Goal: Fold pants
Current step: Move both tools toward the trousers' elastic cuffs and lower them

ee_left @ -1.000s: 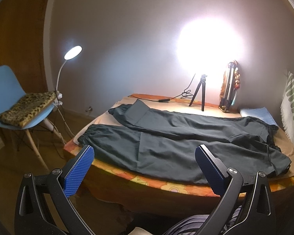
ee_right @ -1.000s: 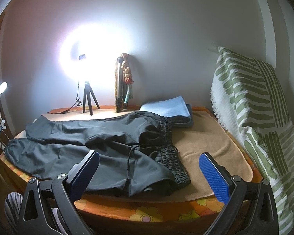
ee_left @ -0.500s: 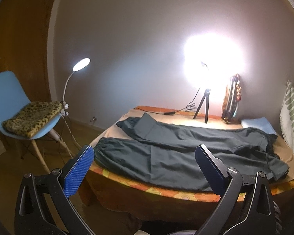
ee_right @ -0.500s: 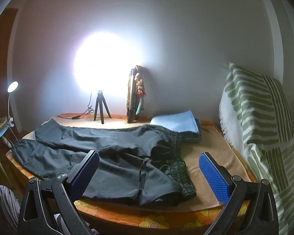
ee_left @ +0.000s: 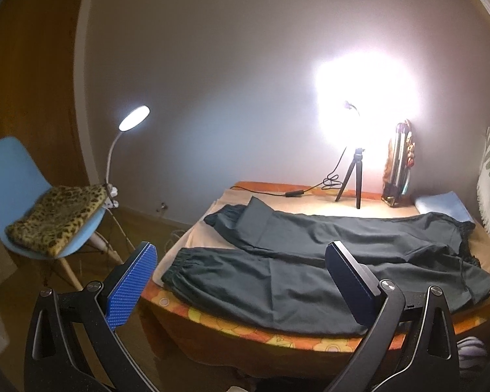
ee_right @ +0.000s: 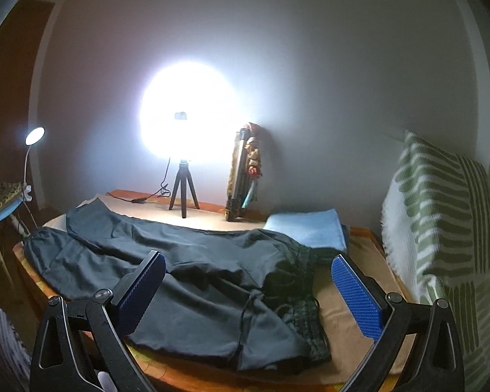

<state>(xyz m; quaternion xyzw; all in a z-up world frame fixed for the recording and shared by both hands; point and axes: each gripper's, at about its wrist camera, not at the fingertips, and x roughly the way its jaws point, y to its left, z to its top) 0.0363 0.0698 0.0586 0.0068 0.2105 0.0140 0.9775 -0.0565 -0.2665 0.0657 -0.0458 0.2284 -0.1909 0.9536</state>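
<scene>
Two lamps light the room we see, and we read it from the left edge across. A wooden door (ee_left: 26,75) stands at the far left, and beside it a blue chair (ee_left: 13,176) carries a leopard-print cushion (ee_left: 54,217). A gooseneck lamp (ee_left: 134,119) rises from the chair's right side, glowing white against the plain wall (ee_left: 232,75). Right of that, a low table (ee_left: 232,321) covered by an orange floral cloth and a tan towel (ee_right: 349,330) holds the dark pants (ee_left: 326,271), which lie spread flat, cuffed legs pointing left and waistband to the right, unfolded. Behind them, near the wall, a small tripod (ee_left: 354,176) bears a very bright ring light (ee_left: 366,98), its cable trailing left along the table edge. Just right of the tripod a framed object (ee_right: 245,176) leans on the wall; we cannot tell what it is. A folded light-blue cloth (ee_right: 307,230) lies touching the pants' waistband, and a green-and-white striped textile (ee_right: 441,228) stands at the far right. Our left gripper (ee_left: 238,289) and right gripper (ee_right: 248,297) both hang with jaws spread wide, holding nothing, above the near table edge.
</scene>
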